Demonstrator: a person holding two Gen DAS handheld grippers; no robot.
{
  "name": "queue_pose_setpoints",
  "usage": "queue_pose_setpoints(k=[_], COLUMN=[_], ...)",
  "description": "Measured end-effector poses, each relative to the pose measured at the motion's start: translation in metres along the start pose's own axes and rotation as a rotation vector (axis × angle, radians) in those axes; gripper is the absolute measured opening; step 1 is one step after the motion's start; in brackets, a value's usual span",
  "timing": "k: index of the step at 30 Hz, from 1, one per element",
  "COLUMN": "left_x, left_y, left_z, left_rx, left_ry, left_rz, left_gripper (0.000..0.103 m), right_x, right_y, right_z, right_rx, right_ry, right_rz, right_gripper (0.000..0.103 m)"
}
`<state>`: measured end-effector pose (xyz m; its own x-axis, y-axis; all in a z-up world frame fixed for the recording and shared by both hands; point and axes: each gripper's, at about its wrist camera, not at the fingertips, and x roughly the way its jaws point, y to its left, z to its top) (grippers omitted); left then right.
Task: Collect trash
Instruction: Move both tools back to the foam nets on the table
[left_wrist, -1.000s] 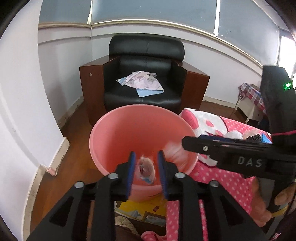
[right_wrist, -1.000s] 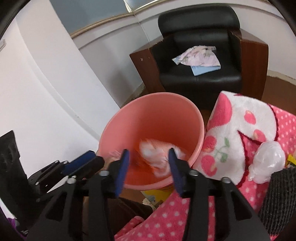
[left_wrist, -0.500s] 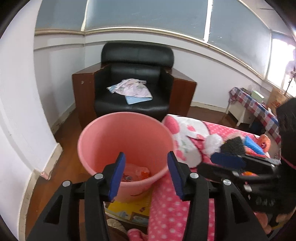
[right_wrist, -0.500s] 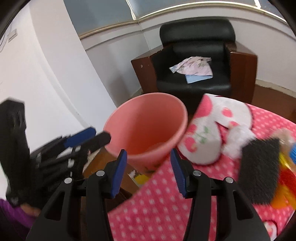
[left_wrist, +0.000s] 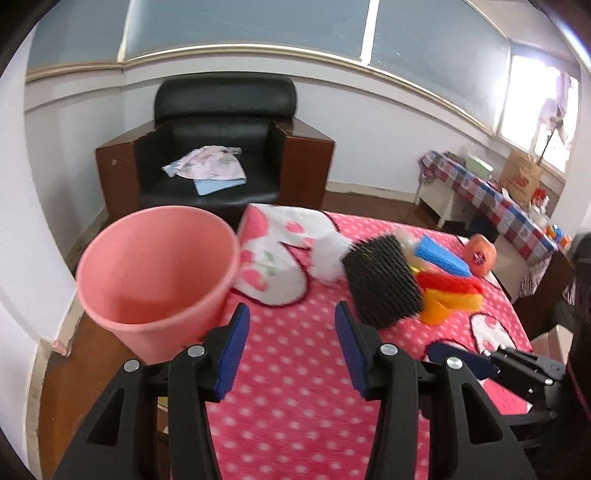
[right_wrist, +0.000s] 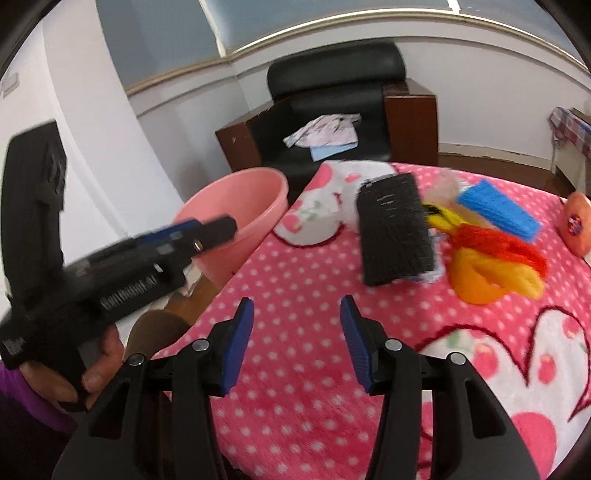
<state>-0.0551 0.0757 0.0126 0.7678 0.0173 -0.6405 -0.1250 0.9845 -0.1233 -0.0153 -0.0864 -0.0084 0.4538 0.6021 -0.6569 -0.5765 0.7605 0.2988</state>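
Observation:
A pink bin stands on the floor at the bed's left corner; it also shows in the right wrist view. On the pink dotted blanket lie a black mesh piece, a white wad, a blue piece, red and yellow pieces and an orange ball. My left gripper is open and empty over the blanket, right of the bin. My right gripper is open and empty above the blanket, short of the black mesh piece.
A black armchair with cloths on its seat stands behind the bin. A folded white cherry-print blanket lies at the bed's corner. A side table with a checked cloth stands at the far right. A white wall is on the left.
The left gripper let go of a wad into the bin and opened. Both grippers pulled back from the bin and swung right over the bed.

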Motion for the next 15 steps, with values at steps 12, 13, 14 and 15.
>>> queue_pose_setpoints(k=[12,13,14,15], left_x=[0.031,0.034,0.038,0.04], left_y=[-0.049,-0.053,-0.057,-0.06], left_z=[0.003,0.004,0.006,0.008], left_rx=[0.035,0.036,0.039,0.041], left_ry=[0.107,0.115,0.123,0.129], left_rz=[-0.035,-0.04,-0.048,-0.058], left_gripper=[0.047,0.048,0.048,0.05], right_x=[-0.039,-0.041,-0.046,-0.048], right_y=[-0.053,-0.059,-0.069,-0.076], right_z=[-0.019,-0.02,-0.02,-0.019], right_rx=[0.141,0.156,0.176,0.18], right_ry=[-0.102,-0.11,-0.125,-0.131], right_rz=[0.091,0.089,0.076,0.05], right_gripper=[0.05,0.05,0.05,0.05])
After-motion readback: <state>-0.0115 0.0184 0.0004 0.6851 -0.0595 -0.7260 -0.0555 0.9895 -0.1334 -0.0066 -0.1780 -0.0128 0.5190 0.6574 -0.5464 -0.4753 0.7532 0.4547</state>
